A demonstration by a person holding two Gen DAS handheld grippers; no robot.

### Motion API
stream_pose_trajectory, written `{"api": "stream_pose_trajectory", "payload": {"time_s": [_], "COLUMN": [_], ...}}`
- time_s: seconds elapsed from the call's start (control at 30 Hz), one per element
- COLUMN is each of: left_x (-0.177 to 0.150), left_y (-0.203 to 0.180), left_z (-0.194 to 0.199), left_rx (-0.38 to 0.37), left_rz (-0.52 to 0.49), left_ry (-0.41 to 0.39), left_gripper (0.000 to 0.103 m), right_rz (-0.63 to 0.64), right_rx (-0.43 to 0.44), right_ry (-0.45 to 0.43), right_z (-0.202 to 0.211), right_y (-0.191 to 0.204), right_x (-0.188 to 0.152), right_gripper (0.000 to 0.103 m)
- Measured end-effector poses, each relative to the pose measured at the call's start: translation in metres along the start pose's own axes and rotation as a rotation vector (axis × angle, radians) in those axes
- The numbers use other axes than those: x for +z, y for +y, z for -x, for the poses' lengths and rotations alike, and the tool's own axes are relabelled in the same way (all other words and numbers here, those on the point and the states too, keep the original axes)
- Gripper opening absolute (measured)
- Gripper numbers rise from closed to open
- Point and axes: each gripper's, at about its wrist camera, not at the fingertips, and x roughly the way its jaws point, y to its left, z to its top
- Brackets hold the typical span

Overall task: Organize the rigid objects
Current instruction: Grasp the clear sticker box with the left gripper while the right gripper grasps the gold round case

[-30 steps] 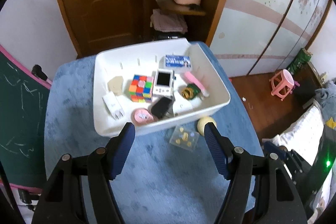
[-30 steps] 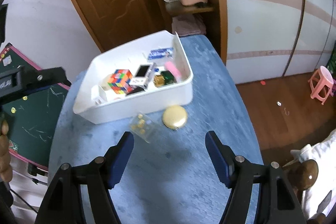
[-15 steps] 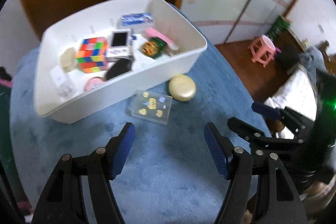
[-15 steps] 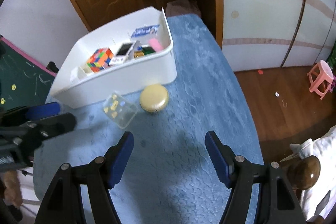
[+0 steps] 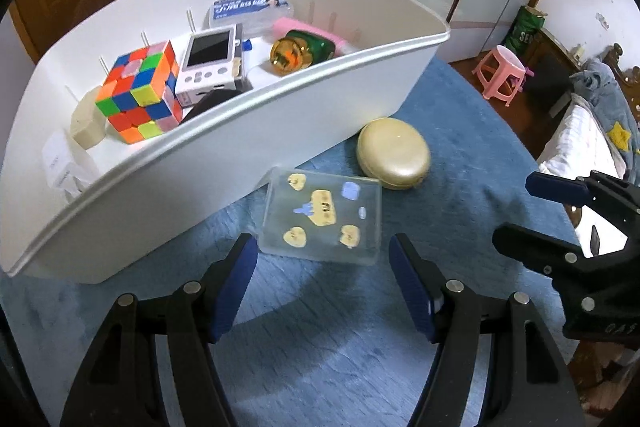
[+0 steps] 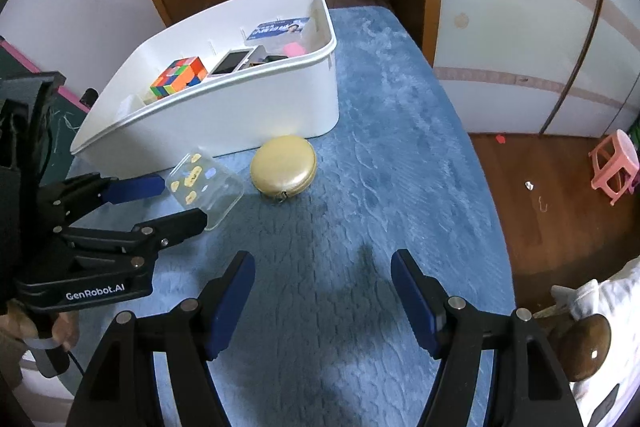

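A clear plastic box (image 5: 322, 214) with yellow stickers lies on the blue cloth beside a white bin (image 5: 280, 115). My left gripper (image 5: 323, 263) is open, its fingers on either side of the box's near edge. The box also shows in the right wrist view (image 6: 206, 183), between the left gripper's fingers (image 6: 136, 187). A round gold case (image 5: 394, 153) lies just right of the box, close to the bin; it also shows in the right wrist view (image 6: 284, 169). My right gripper (image 6: 323, 287) is open and empty over bare cloth, short of the gold case.
The bin holds a Rubik's cube (image 5: 140, 91), a small handheld console (image 5: 208, 65), a green and gold bottle (image 5: 302, 49), a blue-labelled box (image 5: 250, 9) and other items. The table edge runs on the right, with a pink stool (image 6: 614, 167) on the floor.
My left gripper has moved down and forward to the clear box, which now lies between its fingers. My right gripper has moved a little closer to the gold case.
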Motion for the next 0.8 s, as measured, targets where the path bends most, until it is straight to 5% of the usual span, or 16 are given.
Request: {"api": "stream_pose_trajectory", "payload": {"time_s": [0.5, 0.8], "left_x": [0.002, -0.005], "left_y": [0.004, 0.008], "left_z": [-0.018, -0.011], "left_rx": [-0.052, -0.014], "left_rz": [-0.008, -0.003], "left_ry": [-0.028, -0.052], "left_gripper": [0.066, 0.066], "right_rz": [0.051, 0.100], "right_rx": [-0.029, -0.029], "right_ry": [0.022, 0.034], "right_z": [-0.032, -0.051], "right_y": [0.008, 0.013], "right_x": [0.015, 0.017], "right_gripper": [0.071, 0.073]}}
